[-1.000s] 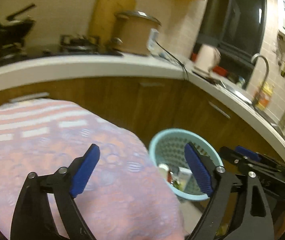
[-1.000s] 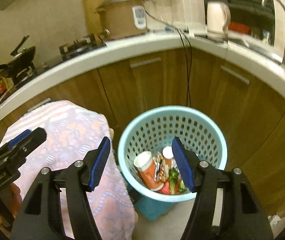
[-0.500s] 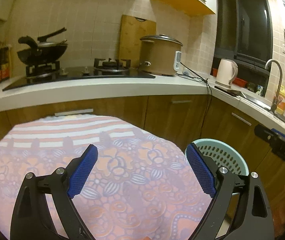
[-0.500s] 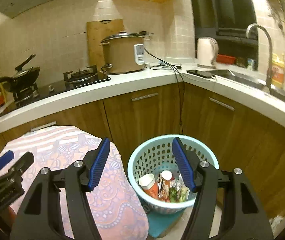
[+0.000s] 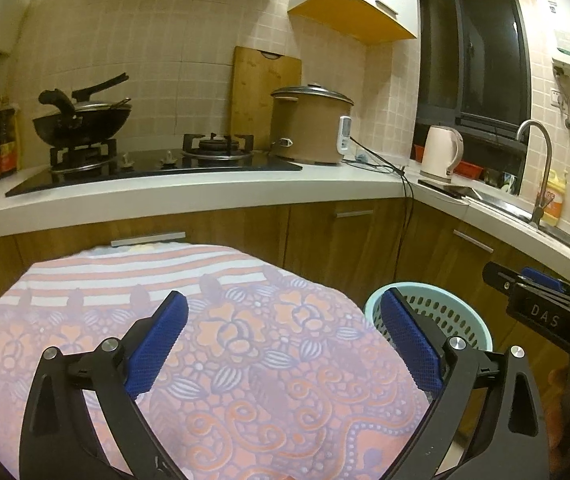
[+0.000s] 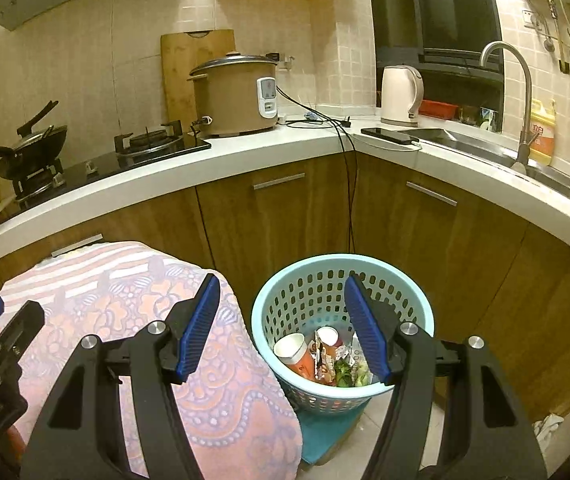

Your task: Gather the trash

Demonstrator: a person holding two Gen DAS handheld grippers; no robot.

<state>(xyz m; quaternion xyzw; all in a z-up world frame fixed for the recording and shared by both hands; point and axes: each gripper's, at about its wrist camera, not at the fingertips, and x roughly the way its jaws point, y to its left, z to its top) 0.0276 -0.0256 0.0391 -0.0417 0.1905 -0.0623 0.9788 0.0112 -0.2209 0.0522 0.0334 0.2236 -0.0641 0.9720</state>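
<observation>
A light blue perforated trash basket [image 6: 413, 304] stands on the floor by the wooden cabinets; it also shows in the left wrist view [image 5: 465, 320]. Inside lie a paper cup [image 6: 291, 350], a second cup [image 6: 329, 336], wrappers and green scraps [image 6: 349, 374]. My right gripper [image 6: 281, 324] is open and empty, held above the basket's left rim. My left gripper [image 5: 283, 340] is open and empty above a table with a pink floral cloth [image 5: 245, 360]. The right gripper's body shows at the right of the left wrist view [image 5: 545, 312].
A white counter [image 5: 205, 188] runs along the back with a wok [image 5: 81, 120], gas hob [image 5: 217, 146], rice cooker [image 5: 311, 124], kettle [image 5: 441, 152] and sink faucet [image 5: 537, 168]. A black cord [image 6: 349, 192] hangs down the cabinets behind the basket. A teal mat [image 6: 329, 428] lies under the basket.
Both grippers have risen and tilted up from the basket, so the counter and wall fill more of each view. Both stay open and empty.
</observation>
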